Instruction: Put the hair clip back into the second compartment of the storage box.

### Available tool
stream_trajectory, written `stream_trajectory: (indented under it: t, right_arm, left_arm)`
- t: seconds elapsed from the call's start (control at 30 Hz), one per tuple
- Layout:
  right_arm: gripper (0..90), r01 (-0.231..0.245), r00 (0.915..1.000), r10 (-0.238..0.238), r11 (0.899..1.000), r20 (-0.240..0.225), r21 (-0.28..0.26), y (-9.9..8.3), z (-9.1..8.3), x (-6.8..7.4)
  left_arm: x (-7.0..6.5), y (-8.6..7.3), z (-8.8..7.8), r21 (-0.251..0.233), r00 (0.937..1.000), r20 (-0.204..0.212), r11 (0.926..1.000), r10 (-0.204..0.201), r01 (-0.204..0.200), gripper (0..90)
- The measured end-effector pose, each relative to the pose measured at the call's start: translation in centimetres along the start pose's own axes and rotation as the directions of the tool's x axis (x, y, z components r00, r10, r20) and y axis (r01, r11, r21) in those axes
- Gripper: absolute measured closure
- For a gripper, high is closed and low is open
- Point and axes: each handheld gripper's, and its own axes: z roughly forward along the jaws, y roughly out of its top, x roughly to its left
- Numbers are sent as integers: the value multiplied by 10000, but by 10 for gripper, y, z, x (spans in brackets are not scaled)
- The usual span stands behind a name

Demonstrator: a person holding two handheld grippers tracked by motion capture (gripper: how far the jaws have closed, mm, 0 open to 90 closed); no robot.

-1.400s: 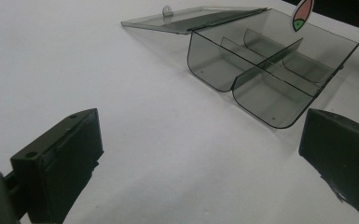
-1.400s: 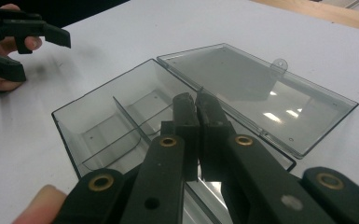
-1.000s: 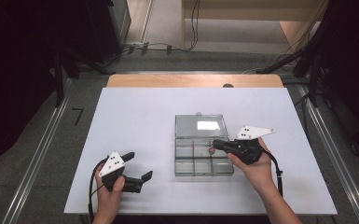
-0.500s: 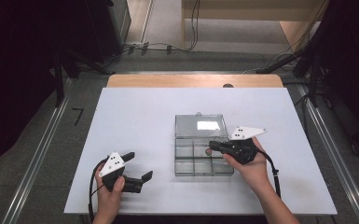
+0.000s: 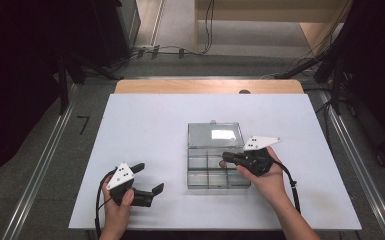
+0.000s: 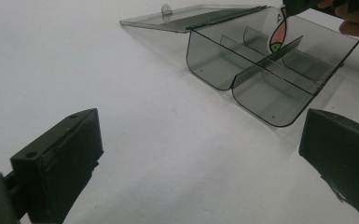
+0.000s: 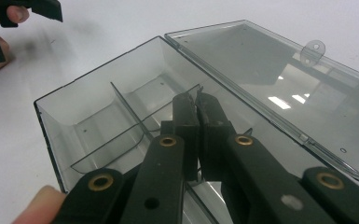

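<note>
High view: open lid (image 5: 215, 134) behind box (image 5: 200, 172)

High view: fixed above the person's edge of the table (image 5: 145, 125), facing forward and down, far from the clear divided box (image 5: 215, 167). Left gripper view: low, near the tabletop, some way off the box (image 6: 261, 70), facing it. Right gripper view: close above the box (image 7: 98, 126), looking down into it. All three views share the box.

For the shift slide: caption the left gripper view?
Open left hand-held gripper faces clear compartment box; fish-shaped tag dangles above.
</note>
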Motion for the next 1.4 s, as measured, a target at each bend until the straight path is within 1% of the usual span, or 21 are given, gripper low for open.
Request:
stream_trajectory:
  t: [0.3,0.63,0.7,0.83,0.93,1.1,1.23,1.3,1.4]
  right_arm:
    - [858,24,10000,-25,9998,27,174,-1,7,0]
    - [854,-33,10000,33,9999,22,137,0,13,-3]
    - [850,-114,9999,114,9999,35,107,0,14,-3]
    - [825,-103,9999,102,9997,41,201,-2,17,-5]
    - [774,-150,9999,149,9998,48,129,-2,18,-5]
    - [715,-269,9996,269,9996,33,-48,-1,16,-6]
    - [659,-368,9993,367,9991,-78,-216,-1,14,-7]
    - [598,-380,9992,376,9989,-162,-288,0,13,-7]
    - [453,-391,9992,386,9985,-133,-377,0,11,-6]
  left_arm:
    - [0,0,0,5,10000,2,10000,1,-1,0]
    - [0,0,1,13,10000,-6,10000,-4,4,0]
    - [-1,0,1,8,10000,-5,10000,-4,4,0]
    - [0,0,1,9,10000,-1,10000,-5,5,0]
    - [0,0,1,9,10000,10,10000,1,-1,0]
    - [0,0,1,3,10000,5,10000,0,0,0]
    - [0,0,1,-1,10000,-5,10000,-4,4,0]
    - [0,0,0,3,10000,-11,10000,8,-8,0]
    - [0,0,0,2,10000,-14,10000,-1,1,0]
